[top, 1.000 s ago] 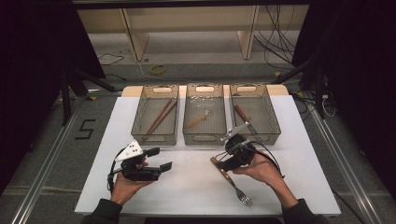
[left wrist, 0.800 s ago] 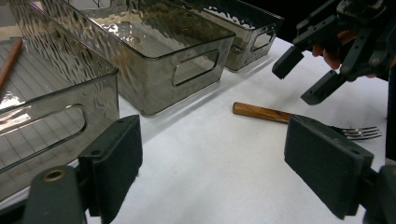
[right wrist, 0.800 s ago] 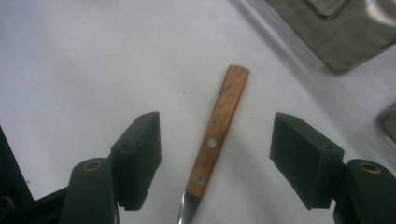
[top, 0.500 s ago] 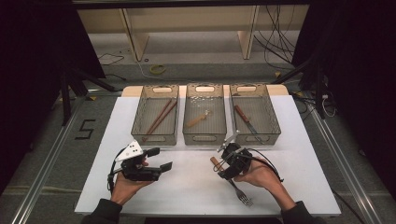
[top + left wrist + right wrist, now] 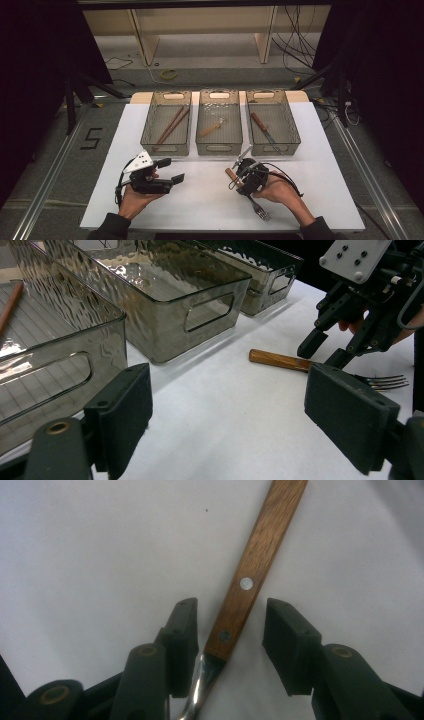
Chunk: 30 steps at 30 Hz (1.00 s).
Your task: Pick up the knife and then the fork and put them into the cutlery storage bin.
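A fork (image 5: 260,208) with a wooden handle (image 5: 250,565) lies on the white table cover, its tines toward the person. My right gripper (image 5: 240,182) points down over the handle's metal end. Its jaws have just been closing and straddle the handle (image 5: 275,360), with a gap still showing on both sides, so the right gripper (image 5: 230,612) is open. My left gripper (image 5: 172,171) is held off to the left, open and with nothing between its pads (image 5: 125,405). The right gripper (image 5: 324,354) also appears in the left gripper view.
Three clear bins stand in a row at the back of the cover. The left bin (image 5: 166,148) holds chopsticks (image 5: 170,125), the middle bin (image 5: 219,148) a wooden-handled utensil (image 5: 212,127), the right bin (image 5: 274,148) a knife (image 5: 262,129). Bare white cover (image 5: 200,200) lies between the hands.
The right gripper has sunk onto the fork's handle and its jaws have narrowed around it. The left hand has stayed still.
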Available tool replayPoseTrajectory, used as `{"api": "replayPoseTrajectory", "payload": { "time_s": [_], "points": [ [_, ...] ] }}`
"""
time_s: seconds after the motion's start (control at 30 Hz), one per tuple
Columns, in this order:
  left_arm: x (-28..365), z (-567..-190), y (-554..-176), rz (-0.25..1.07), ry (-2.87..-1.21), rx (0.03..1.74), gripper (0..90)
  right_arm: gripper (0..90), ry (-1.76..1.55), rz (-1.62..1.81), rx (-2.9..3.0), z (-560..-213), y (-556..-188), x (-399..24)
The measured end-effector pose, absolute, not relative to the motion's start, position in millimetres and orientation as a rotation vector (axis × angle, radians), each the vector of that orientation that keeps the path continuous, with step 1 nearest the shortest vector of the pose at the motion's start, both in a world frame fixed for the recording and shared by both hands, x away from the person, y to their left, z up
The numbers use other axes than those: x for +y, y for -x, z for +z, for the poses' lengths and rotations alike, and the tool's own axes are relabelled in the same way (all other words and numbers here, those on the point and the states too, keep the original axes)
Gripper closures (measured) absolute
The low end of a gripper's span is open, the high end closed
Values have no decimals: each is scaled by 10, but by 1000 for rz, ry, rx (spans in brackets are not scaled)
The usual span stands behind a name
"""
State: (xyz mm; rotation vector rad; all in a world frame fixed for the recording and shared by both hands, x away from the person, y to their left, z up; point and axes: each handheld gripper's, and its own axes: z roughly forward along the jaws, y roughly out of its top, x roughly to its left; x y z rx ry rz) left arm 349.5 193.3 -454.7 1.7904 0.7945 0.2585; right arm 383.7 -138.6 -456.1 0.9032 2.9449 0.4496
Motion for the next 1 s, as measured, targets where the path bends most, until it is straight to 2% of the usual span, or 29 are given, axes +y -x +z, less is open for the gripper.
{"api": "replayPoseTrajectory", "payload": {
  "time_s": [0.3, 0.47, 0.77, 1.0],
  "points": [
    [1929, -4550, -3496, 260, -1791, 794, 187, 661, -857, 389, 2937, -4590, -3814, -1352],
    [1929, -4549, -3494, 260, -1792, 793, 187, 673, -832, 375, 2938, -4592, -3820, -1345],
    [1927, -4549, -3494, 261, -1796, 789, 188, 768, -852, 366, 2932, -4588, -3827, -1355],
    [1928, -4549, -3493, 261, -1797, 788, 187, 778, -818, 349, 2933, -4580, -3811, -1342]
  ]
}}
